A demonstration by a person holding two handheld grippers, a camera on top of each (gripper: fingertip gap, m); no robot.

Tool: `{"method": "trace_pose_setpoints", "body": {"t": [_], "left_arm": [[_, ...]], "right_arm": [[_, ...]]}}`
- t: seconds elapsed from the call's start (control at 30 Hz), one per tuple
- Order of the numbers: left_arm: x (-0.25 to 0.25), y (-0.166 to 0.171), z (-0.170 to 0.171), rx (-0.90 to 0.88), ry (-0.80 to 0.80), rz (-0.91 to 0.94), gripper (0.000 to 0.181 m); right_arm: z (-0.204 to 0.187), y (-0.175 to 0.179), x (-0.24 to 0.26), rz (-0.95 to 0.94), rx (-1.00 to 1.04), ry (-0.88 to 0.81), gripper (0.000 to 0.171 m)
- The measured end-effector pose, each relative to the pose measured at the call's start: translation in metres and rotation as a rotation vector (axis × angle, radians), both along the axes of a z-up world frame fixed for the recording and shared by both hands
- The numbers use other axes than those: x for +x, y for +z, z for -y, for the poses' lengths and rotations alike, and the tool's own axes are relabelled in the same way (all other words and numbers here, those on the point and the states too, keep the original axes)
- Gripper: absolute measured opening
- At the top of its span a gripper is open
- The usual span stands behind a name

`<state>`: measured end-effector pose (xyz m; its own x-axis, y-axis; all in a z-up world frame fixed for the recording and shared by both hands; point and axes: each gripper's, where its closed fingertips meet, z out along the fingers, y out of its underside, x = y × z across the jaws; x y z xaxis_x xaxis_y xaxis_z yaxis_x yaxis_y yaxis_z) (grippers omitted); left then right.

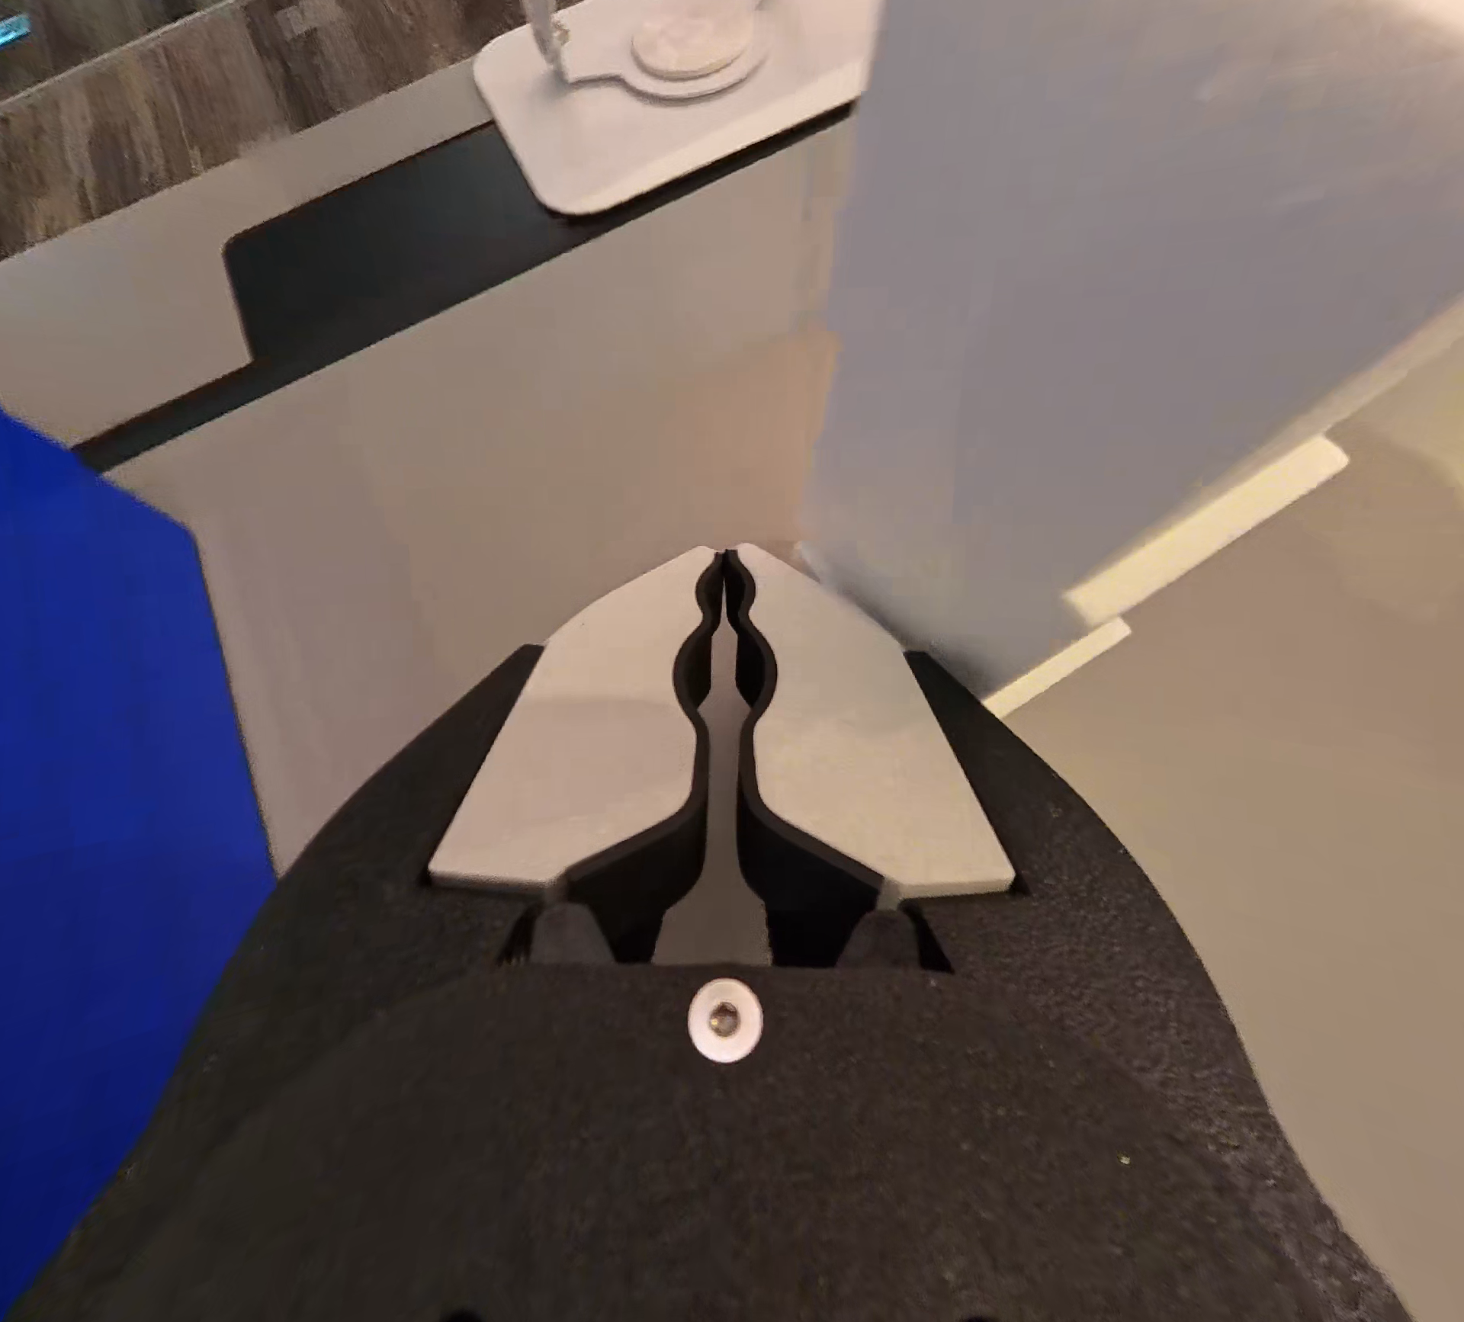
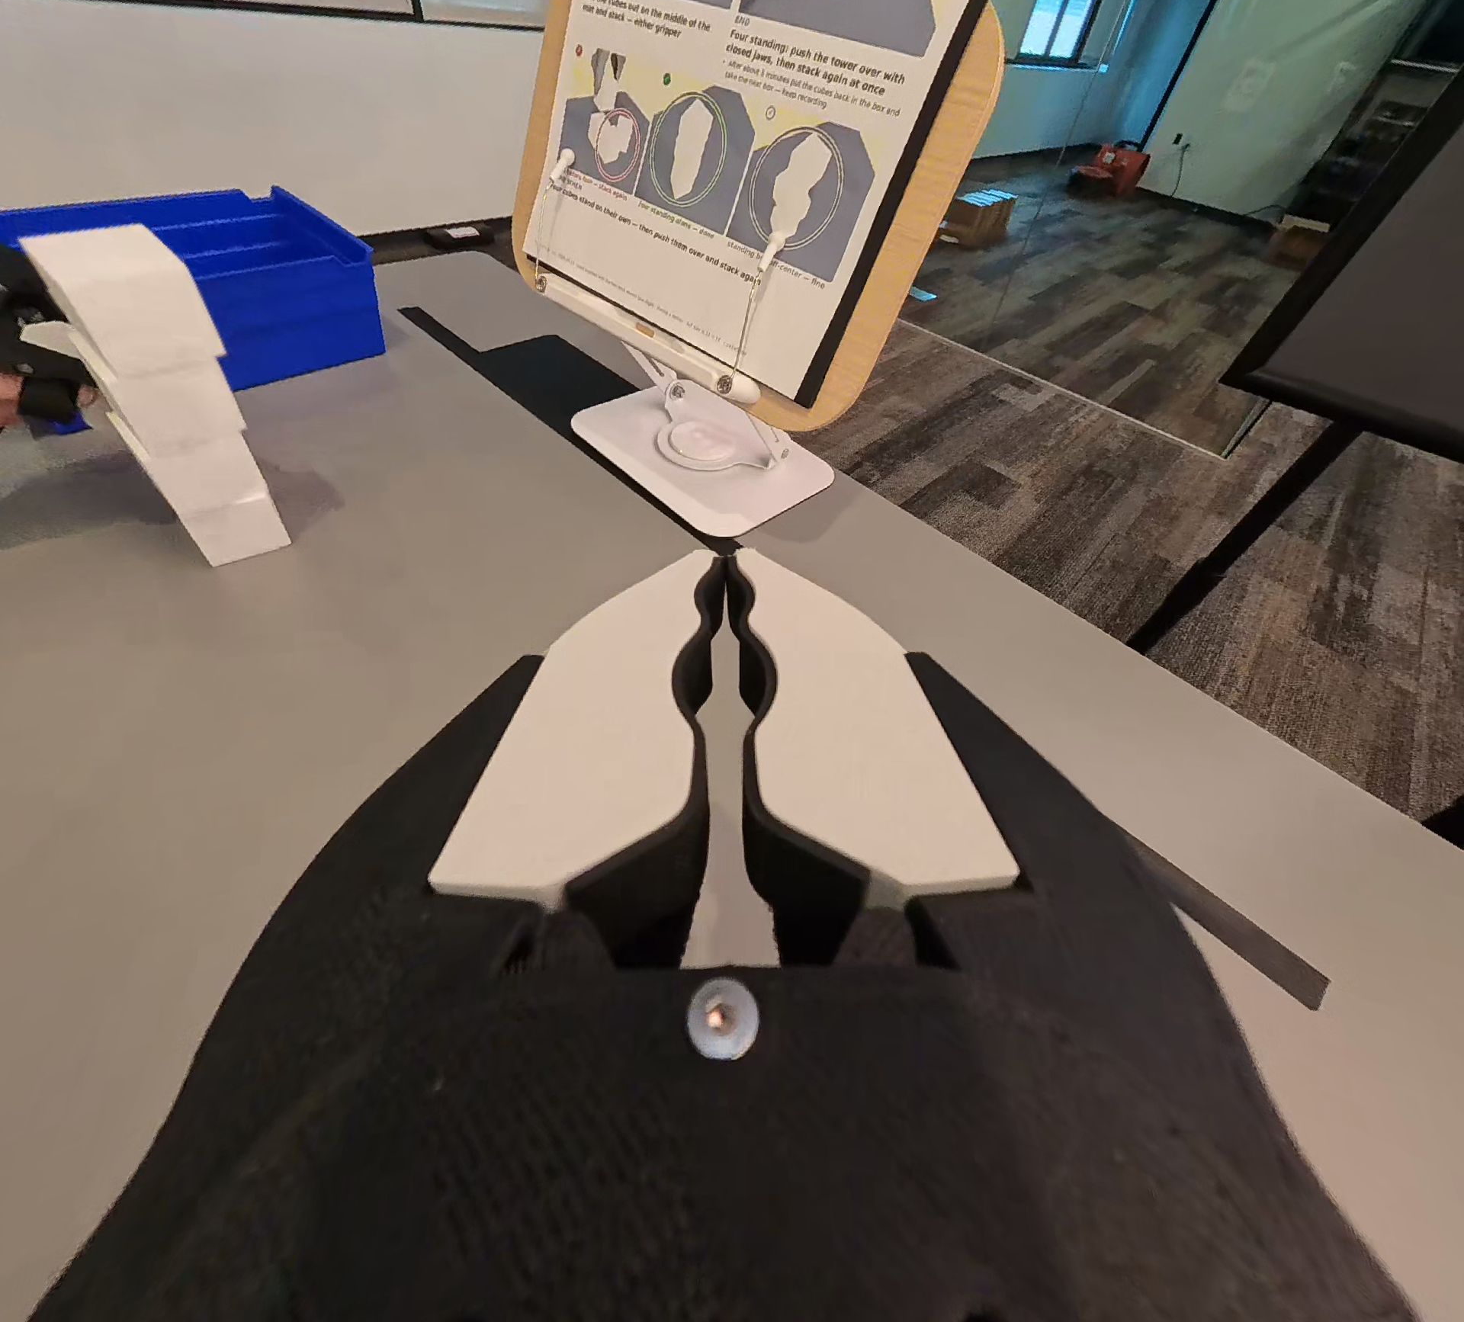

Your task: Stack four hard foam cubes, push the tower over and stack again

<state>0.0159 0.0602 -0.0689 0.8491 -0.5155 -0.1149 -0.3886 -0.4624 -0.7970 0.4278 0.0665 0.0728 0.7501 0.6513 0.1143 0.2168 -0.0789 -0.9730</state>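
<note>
The left gripper [image 1: 726, 554] — jaws pressed together for shoving — met the leaning tower [image 2: 158, 397] at two o'clock; the right gripper [image 2: 726, 554], likewise closed, idled.

Left hand-held gripper [image 1: 725, 555] fingertips pressed together, right hand-held gripper [image 2: 725, 554] likewise

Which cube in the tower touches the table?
The bottom cube of the leaning white tower; it alone rests on the grey table, the other three stacked above it.
</note>
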Motion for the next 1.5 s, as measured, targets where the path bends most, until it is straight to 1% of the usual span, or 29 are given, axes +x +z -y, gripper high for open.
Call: {"method": "trace_pose_setpoints", "body": {"t": [0.23, 0.33, 0.47, 0.53, 0.6, 0.67, 0.73, 0.77, 0.83, 0.9, 0.97, 1.03, 1.1, 1.23, 1.3, 1.33, 1.43, 1.5], "left_arm": [[0.054, 0.017, -0.001, 0.045, -0.122, -0.054, 0.000], [0.064, 0.026, 0.001, 0.066, -0.130, -0.001, 0.001], [0.056, 0.036, 0.004, 0.120, -0.118, 0.070, 0.029], [0.048, 0.037, 0.008, 0.142, -0.113, 0.102, 0.047], [0.045, 0.035, 0.017, 0.124, -0.137, 0.153, 0.056], [0.050, 0.036, 0.029, 0.128, -0.219, 0.216, 0.066], [0.059, 0.036, 0.046, 0.127, -0.340, 0.272, 0.076], [0.062, 0.033, 0.053, 0.112, -0.387, 0.285, 0.080], [0.063, 0.022, 0.059, 0.080, -0.434, 0.246, 0.094], [0.063, 0.008, 0.061, 0.085, -0.508, 0.136, 0.089], [0.061, -0.003, 0.055, 0.131, -0.555, 0.017, 0.077], [0.067, -0.008, 0.052, 0.137, -0.612, 0.009, 0.081], [0.070, -0.020, 0.047, 0.102, -0.653, -0.014, 0.085], [0.072, -0.046, 0.044, 0.014, -0.711, -0.037, 0.083], [0.073, -0.053, 0.042, 0.019, -0.715, -0.065, 0.081], [0.074, -0.055, 0.041, 0.034, -0.716, -0.072, 0.079], [0.077, -0.061, 0.043, 0.040, -0.729, -0.076, 0.062], [0.077, -0.060, 0.045, 0.048, -0.736, -0.079, 0.060]], "right_arm": [[-0.005, -0.013, 0.007, 0.018, -0.044, -0.012, 0.001], [-0.006, -0.020, 0.010, 0.026, -0.066, -0.011, 0.001], [-0.006, -0.034, 0.015, 0.048, -0.107, -0.003, 0.005], [-0.005, -0.039, 0.018, 0.043, -0.122, 0.003, 0.011], [-0.005, -0.043, 0.022, 0.026, -0.133, 0.004, 0.016], [-0.001, -0.048, 0.022, 0.000, -0.158, 0.038, 0.025], [0.003, -0.055, 0.021, -0.017, -0.182, 0.070, 0.037], [0.004, -0.059, 0.022, -0.019, -0.195, 0.080, 0.040], [0.006, -0.064, 0.021, -0.042, -0.232, 0.104, 0.046], [0.011, -0.057, 0.015, -0.103, -0.248, 0.147, 0.050], [0.017, -0.046, 0.009, -0.147, -0.220, 0.183, 0.051], [0.020, -0.044, 0.008, -0.142, -0.212, 0.191, 0.052], [0.019, -0.054, 0.013, -0.111, -0.244, 0.162, 0.053], [0.020, -0.080, 0.013, -0.098, -0.364, 0.171, 0.056], [0.019, -0.093, 0.013, -0.088, -0.414, 0.167, 0.056], [0.018, -0.099, 0.014, -0.076, -0.435, 0.161, 0.056], [0.017, -0.112, 0.014, -0.045, -0.487, 0.142, 0.057], [0.017, -0.117, 0.013, -0.034, -0.520, 0.130, 0.058]]}}
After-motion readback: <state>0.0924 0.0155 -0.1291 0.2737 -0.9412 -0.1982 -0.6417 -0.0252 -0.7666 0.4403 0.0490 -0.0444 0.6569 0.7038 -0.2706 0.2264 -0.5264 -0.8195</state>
